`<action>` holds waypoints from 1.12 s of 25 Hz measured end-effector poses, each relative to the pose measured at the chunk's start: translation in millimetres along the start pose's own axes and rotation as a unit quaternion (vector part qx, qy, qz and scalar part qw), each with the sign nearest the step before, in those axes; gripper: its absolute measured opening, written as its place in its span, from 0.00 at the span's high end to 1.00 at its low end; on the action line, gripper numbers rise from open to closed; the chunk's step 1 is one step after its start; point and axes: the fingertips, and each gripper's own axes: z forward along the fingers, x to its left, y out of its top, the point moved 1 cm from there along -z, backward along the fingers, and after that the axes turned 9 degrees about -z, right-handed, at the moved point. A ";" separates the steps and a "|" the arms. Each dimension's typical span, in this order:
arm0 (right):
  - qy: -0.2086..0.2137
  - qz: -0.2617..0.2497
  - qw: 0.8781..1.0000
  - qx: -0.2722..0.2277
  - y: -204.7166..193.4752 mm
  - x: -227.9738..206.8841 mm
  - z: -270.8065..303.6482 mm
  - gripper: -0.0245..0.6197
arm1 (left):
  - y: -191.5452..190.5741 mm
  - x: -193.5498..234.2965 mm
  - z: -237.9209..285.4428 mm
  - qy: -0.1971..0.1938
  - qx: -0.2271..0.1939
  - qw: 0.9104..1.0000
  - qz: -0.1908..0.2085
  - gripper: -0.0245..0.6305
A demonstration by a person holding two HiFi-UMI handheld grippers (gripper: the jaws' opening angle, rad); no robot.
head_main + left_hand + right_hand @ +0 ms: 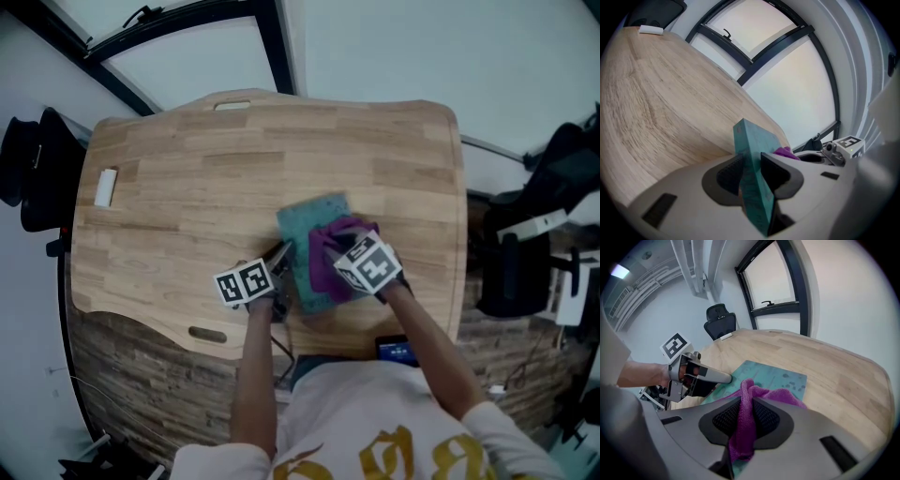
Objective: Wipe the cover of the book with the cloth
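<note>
A teal book (309,234) lies flat on the wooden table (187,187), near its front edge. My left gripper (279,265) is shut on the book's left edge; the left gripper view has the book (752,164) edge-on between its jaws. My right gripper (339,255) is shut on a purple cloth (330,251) that rests on the cover. In the right gripper view the cloth (745,420) is pinched between the jaws and spreads onto the book (780,378), with the left gripper (726,378) at the cover's left side.
A small white object (105,187) lies near the table's left edge. A phone (397,352) shows just below the front edge. Black chairs (37,169) stand left of the table, dark gear (525,253) to its right. A window frame (187,28) runs behind.
</note>
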 end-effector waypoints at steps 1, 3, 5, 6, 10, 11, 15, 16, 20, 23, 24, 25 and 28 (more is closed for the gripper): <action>-0.003 0.001 1.000 -0.003 2.5 -2.7 1.1 0.86 | 0.0 0.0 0.1 0.000 0.001 1.000 -0.001 0.78; -0.009 0.003 1.000 -0.007 7.1 -8.6 3.4 0.86 | 0.0 -0.2 0.1 -0.001 0.002 1.000 -0.003 0.78; -0.017 0.006 1.000 -0.012 11.6 -15.1 5.7 0.86 | 0.1 -0.4 0.2 -0.001 0.002 1.000 -0.003 0.78; -0.020 0.007 1.000 -0.014 13.9 -18.3 6.6 0.86 | 0.1 -0.4 0.2 -0.002 0.002 1.000 -0.003 0.78; -0.032 0.013 0.999 -0.019 21.2 -27.7 8.3 0.86 | -0.3 -0.8 -0.1 -0.003 0.003 1.000 -0.005 0.78; -0.037 0.013 0.999 -0.019 21.9 -30.7 9.2 0.86 | -0.4 -0.9 -0.1 -0.003 0.003 1.000 -0.005 0.78; -0.047 0.018 0.998 -0.033 29.2 -40.4 12.9 0.86 | -0.6 -0.7 -0.1 -0.003 0.003 1.000 -0.006 0.78; -0.050 0.020 0.998 -0.035 30.9 -42.9 13.6 0.86 | -0.6 -0.8 0.0 -0.003 0.004 1.000 -0.006 0.78; -0.053 0.026 0.998 -0.037 35.9 -47.5 15.9 0.86 | -0.5 -1.2 -0.7 -0.003 0.005 1.000 -0.007 0.78; -0.053 0.023 0.998 -0.033 36.7 -47.4 17.6 0.86 | 0.1 -1.2 -0.5 -0.003 0.004 1.000 -0.006 0.78; -0.054 0.020 0.998 -0.034 37.3 -47.4 18.5 0.86 | 0.0 -1.4 -0.1 -0.003 0.004 1.000 -0.006 0.78; -0.054 0.017 0.998 -0.035 38.4 -46.7 19.4 0.86 | -0.1 -1.4 0.1 -0.003 0.004 1.000 -0.006 0.78; -0.048 0.013 0.998 -0.033 42.7 -41.7 23.4 0.86 | 0.3 -0.4 -0.5 -0.002 0.003 1.000 -0.007 0.78</action>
